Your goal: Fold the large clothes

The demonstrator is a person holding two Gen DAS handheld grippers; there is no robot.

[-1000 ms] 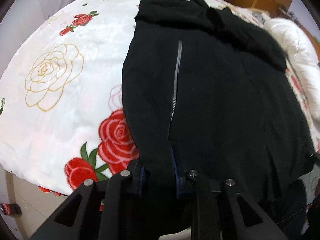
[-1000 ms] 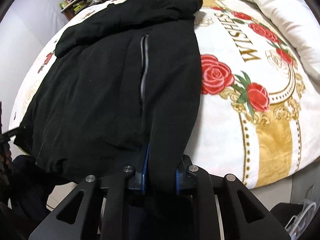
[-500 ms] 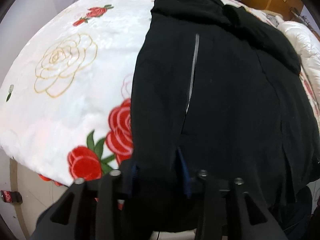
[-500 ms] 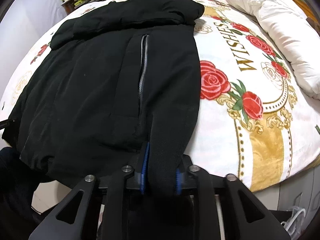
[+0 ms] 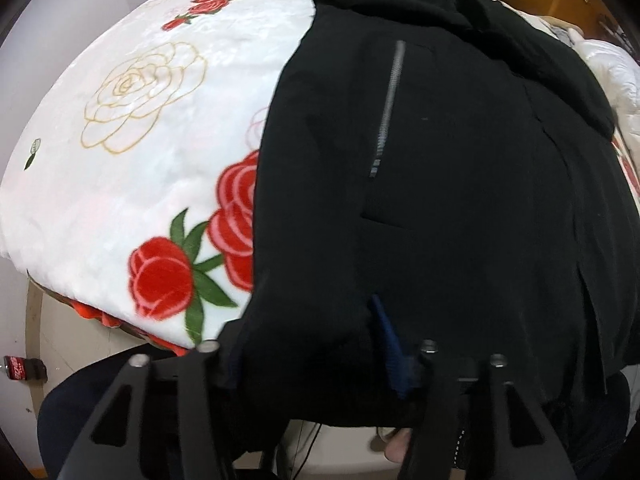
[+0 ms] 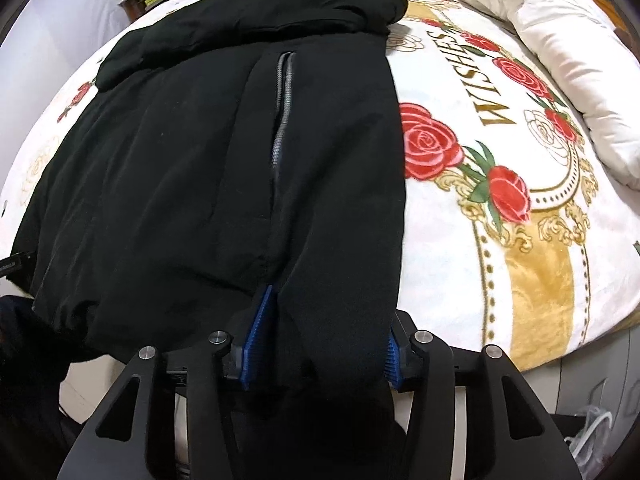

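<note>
The left gripper (image 5: 316, 344) sits at the bottom centre of its view, its jaws part open after a quick widening that has eased back a little, the hem of the black jacket (image 5: 440, 184) lying loosely between them rather than pinched. The right gripper (image 6: 320, 340), bottom centre of its own view, has just been opening too, its blue pads (image 6: 258, 336) standing clear on either side of the hem. The jacket spreads from the lower edge up the middle of each frame across the rose-patterned bed (image 5: 132, 152), with a white duvet (image 6: 568, 60) at upper right. It looks thick, soft and fairly heavy, likely to sag; the hem corners seem the best hold.
</note>
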